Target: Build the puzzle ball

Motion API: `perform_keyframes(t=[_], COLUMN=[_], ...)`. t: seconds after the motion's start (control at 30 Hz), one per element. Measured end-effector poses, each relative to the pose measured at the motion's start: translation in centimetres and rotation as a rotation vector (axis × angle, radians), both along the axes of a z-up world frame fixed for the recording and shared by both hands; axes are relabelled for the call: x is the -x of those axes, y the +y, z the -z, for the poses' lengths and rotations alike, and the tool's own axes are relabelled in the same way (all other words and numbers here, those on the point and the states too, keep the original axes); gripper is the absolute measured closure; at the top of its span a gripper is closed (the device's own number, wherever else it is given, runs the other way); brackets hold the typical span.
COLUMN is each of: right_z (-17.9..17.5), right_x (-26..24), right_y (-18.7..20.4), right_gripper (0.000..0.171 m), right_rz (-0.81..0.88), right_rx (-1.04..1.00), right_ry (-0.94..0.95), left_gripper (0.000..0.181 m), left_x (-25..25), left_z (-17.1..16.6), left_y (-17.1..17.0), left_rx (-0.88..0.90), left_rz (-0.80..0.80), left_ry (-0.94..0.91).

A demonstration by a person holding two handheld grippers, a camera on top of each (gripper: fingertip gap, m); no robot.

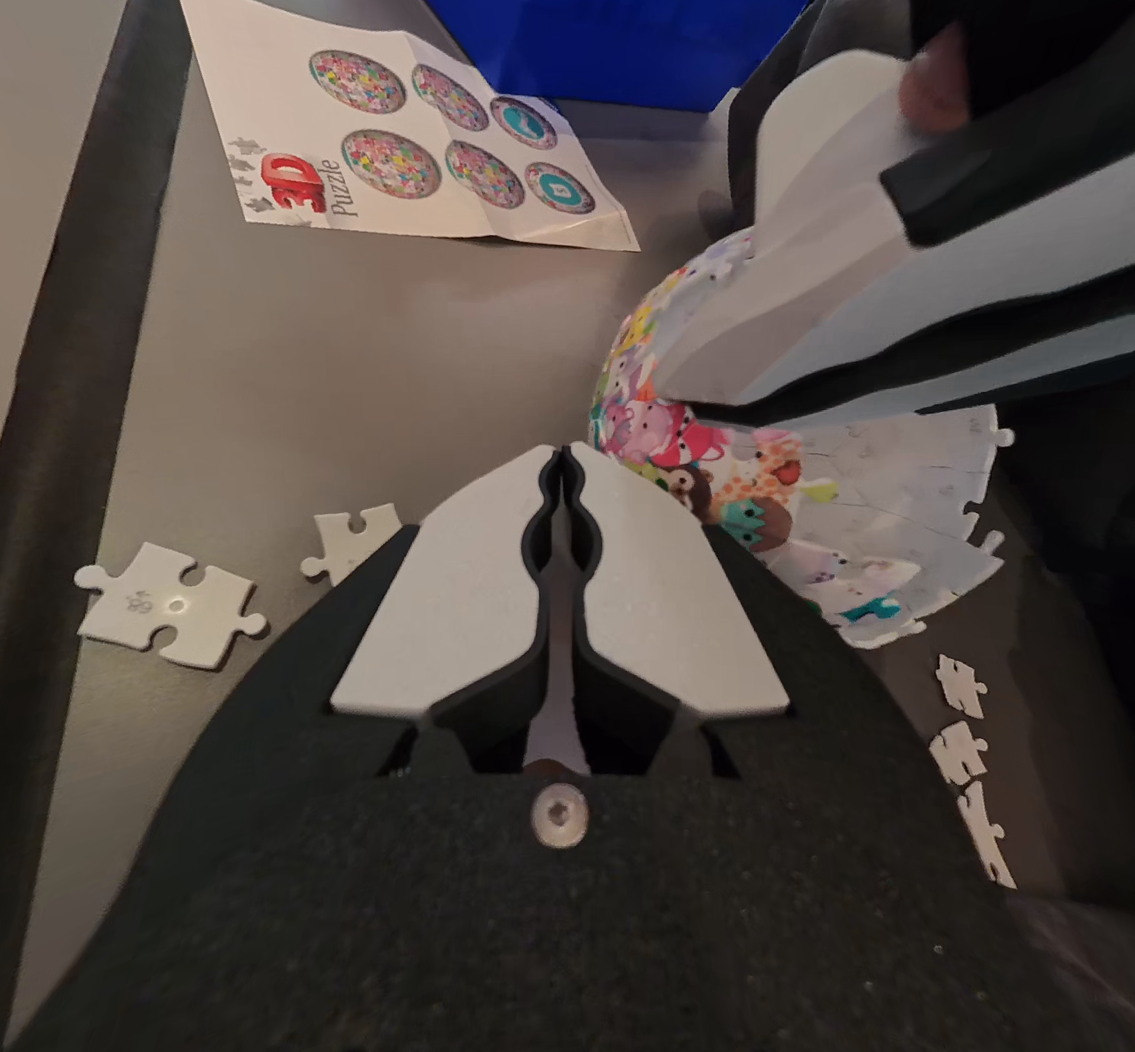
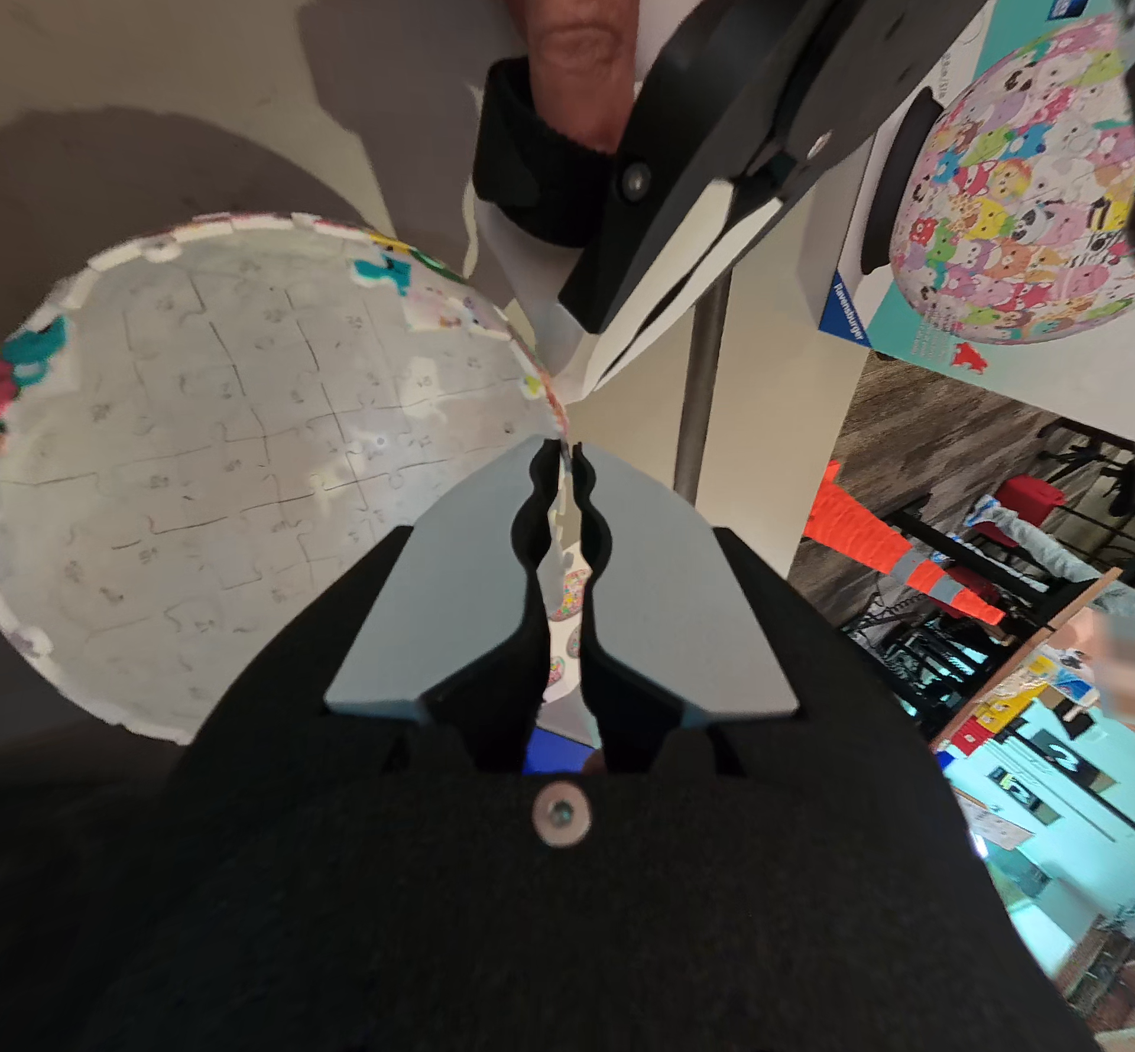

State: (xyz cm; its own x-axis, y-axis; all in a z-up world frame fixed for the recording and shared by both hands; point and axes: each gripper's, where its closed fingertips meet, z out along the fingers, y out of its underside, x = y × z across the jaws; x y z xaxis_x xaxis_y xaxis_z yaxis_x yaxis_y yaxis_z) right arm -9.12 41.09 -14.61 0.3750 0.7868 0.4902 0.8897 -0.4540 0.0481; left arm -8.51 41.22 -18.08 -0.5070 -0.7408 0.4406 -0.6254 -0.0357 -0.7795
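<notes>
Your half-built puzzle ball (image 1: 725, 470) shows a crowded print of pink, red, orange, teal and yellow cartoon creatures outside; inside (image 2: 245, 457) it is plain white with thin dark seams. The loose pieces (image 1: 169, 605) lie white side up on your grey counter (image 1: 399, 359). The leaflet (image 1: 393, 138) is white with multicoloured discs, the bin (image 1: 589, 9) deep blue. Your fingers (image 1: 467, 580) are pale grey on black. The puzzle box (image 2: 1007, 212) is teal and white.
</notes>
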Motion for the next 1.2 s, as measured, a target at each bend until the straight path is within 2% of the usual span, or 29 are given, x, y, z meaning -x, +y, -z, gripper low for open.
perform_keyframes(t=[0.27,0.67,1.03,1.2], right_z=[0.1,0.7,0.9,1.1], right_x=[0.0,0.5,0.4,0.4], right_y=[0.1,0.7,0.5,0.3], right_gripper=[0.167,0.166,0.165,0.160], right_rz=[-0.032,-0.191,-0.158,-0.151], right_rx=[-0.008,-0.018,0.013,0.031], right_ry=[-0.039,-0.083,-0.040,-0.028], left_gripper=[0.181,0.181,0.181,0.181], left_x=[-0.6,-0.6,-0.6,-0.6], left_z=[0.9,1.6,2.1,2.1], left_y=[-0.2,-0.3,-0.5,-0.4], left_rx=[-0.015,-0.019,-0.028,-0.026], left_rz=[-0.012,-0.013,-0.011,-0.012], left_ry=[0.031,0.074,0.108,0.111])
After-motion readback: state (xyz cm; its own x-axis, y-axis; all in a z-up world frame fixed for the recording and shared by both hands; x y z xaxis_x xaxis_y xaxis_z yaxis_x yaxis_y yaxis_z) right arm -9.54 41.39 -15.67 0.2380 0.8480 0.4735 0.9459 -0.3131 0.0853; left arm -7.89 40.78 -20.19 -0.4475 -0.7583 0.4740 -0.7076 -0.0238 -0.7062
